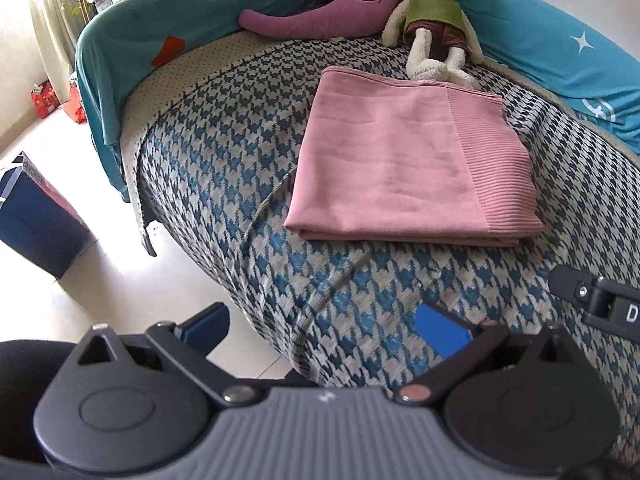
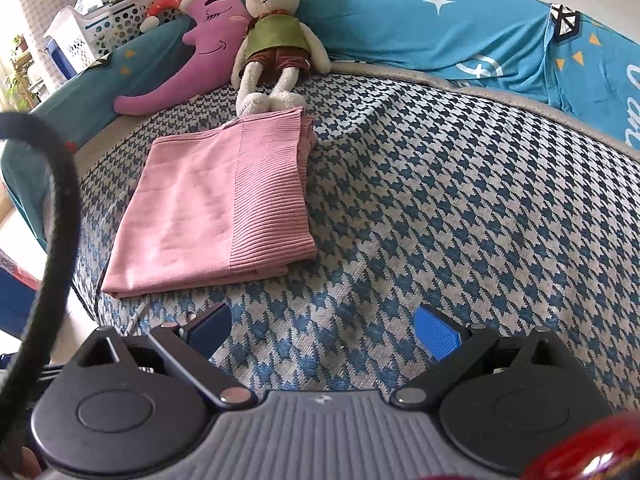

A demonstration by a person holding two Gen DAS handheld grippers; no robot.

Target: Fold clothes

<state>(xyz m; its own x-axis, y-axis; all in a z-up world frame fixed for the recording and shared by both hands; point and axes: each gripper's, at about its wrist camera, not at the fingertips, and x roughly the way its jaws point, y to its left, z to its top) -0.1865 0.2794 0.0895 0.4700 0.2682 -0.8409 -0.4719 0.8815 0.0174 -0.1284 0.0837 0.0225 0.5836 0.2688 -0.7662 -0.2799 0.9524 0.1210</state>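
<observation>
nearest in the left wrist view, the left gripper [image 1: 324,330] hangs over the front edge of the bed with its blue-padded fingers [image 1: 442,330] spread wide and nothing between them; part of the other tool pokes in at the right edge. in the right wrist view the right gripper [image 2: 322,330] is likewise spread apart and empty above the houndstooth bedspread [image 2: 460,208], with a black cable [image 2: 52,216] curving down the left side of the frame. just beyond both grippers, apart from them, lies the pink sweater [image 1: 404,160], folded into a flat rectangle on the bedspread, its ribbed band along the right side and its layered edges facing the front. the sweater's far edge reaches the feet of a stuffed rabbit [image 2: 276,44] in a green vest and brown shorts, which sits against the teal headboard cover [image 2: 460,32]. beside the rabbit, to its left, leans a purple moon-shaped pillow [image 2: 188,52] with a sleepy face. off the bed's left side, a dark blue box [image 1: 36,220] stands on the pale floor, and white perforated baskets [image 2: 100,24] sit behind the headboard.
</observation>
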